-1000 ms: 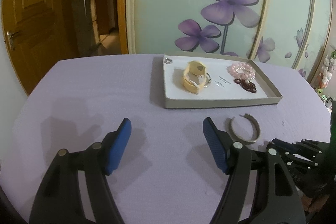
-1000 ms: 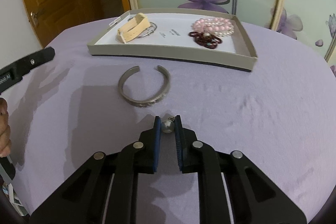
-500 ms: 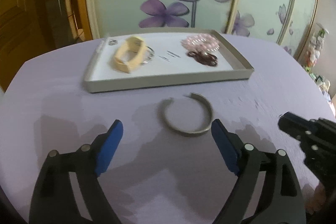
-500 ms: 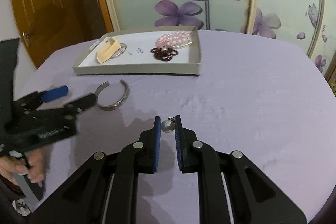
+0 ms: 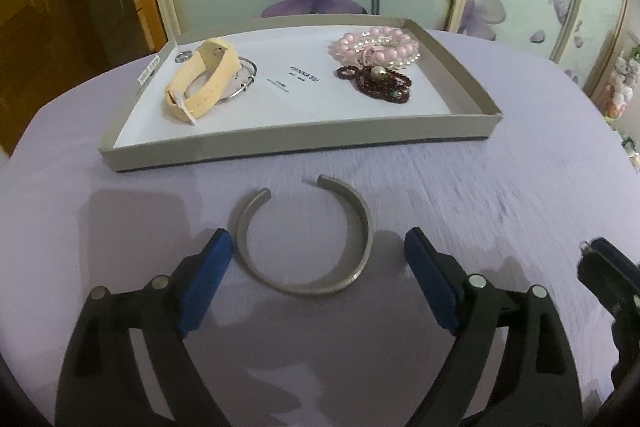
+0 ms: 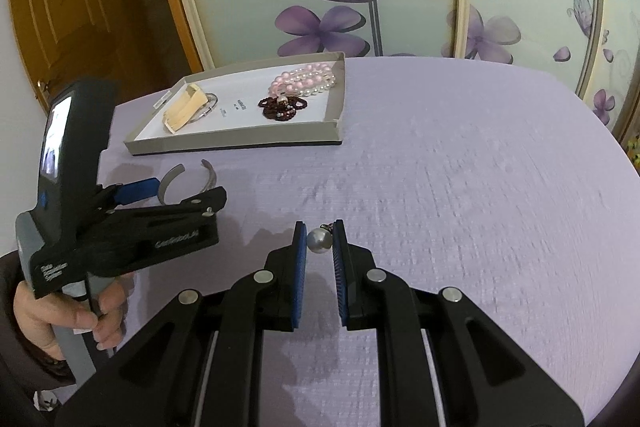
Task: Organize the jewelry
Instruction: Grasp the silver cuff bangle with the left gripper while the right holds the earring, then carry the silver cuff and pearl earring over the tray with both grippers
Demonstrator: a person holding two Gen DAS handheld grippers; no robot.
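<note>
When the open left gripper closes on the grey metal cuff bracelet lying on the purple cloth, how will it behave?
The grey metal cuff bracelet looks rigid, so it should keep its shape. Its smooth band may slip between the pads. The open gap could let it flex slightly if the left gripper squeezes hard.

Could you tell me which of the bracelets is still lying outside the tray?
The open silver cuff bracelet, on the purple tablecloth before the tray; the others lie inside it.

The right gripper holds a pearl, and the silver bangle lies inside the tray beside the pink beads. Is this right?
Not quite. The left wrist view shows the silver bangle on the purple cloth in front of the tray, not inside. The right gripper does hold the pearl.
</note>
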